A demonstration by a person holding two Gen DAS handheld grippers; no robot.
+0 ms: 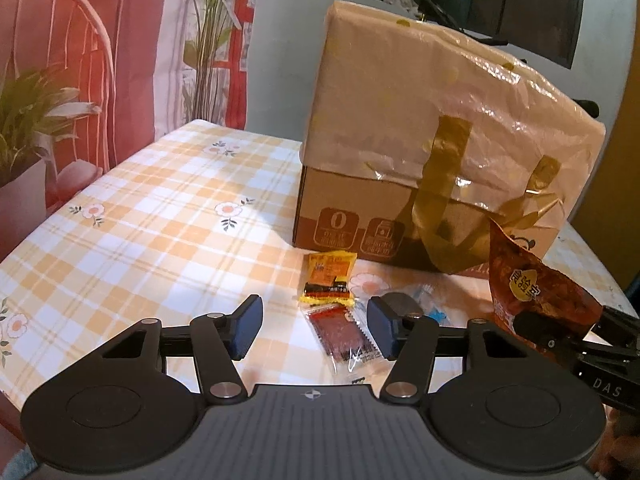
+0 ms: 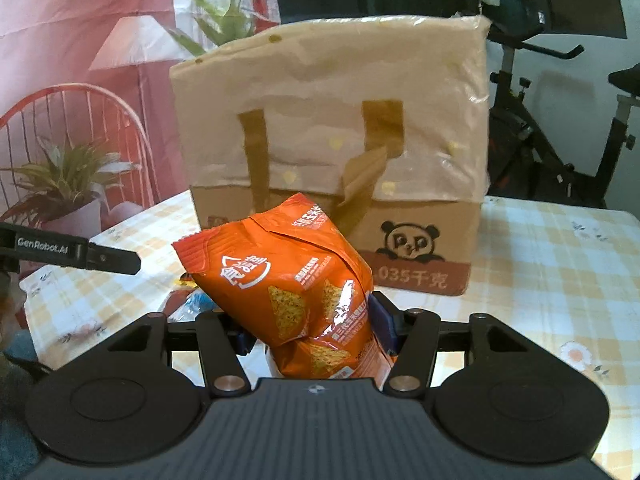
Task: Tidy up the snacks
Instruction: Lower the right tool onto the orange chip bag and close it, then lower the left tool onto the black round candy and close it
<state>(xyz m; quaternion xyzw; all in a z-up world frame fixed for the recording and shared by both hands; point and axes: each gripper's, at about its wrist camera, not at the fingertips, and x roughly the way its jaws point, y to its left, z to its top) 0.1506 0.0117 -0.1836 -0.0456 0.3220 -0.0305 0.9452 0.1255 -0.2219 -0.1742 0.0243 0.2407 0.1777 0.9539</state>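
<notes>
The right claw [image 2: 314, 334] is clamped on an orange chip bag [image 2: 288, 284], its two blue pads pressing the bag's lower half from either side. The bag stands tilted, its crimped top leaning up and to the left, in front of the cardboard box [image 2: 420, 248]. In the left wrist view the same chip bag [image 1: 536, 292] shows at the right edge, held up above the tabletop [image 1: 140, 208].

The left claw [image 1: 316, 330] stands apart, gripping nothing, its pads not pressing on anything. Between and just beyond its fingers, a clear packet with dark red contents [image 1: 346, 336] lies flat on the tabletop. Touching its far end lies a yellow and orange snack packet [image 1: 330, 276] with a black band. A blue and clear wrapper [image 1: 430, 306] lies just beside the left claw's right-hand finger, partly hidden by it.

The cardboard box [image 1: 344, 216] sits on the checked yellow and white cloth of the tabletop, near the small packets. A beige plastic tote bag [image 1: 440, 112] with brown handles is draped over the box, covering its top and upper sides. A panda drawing is printed on the box front in the right wrist view.
</notes>
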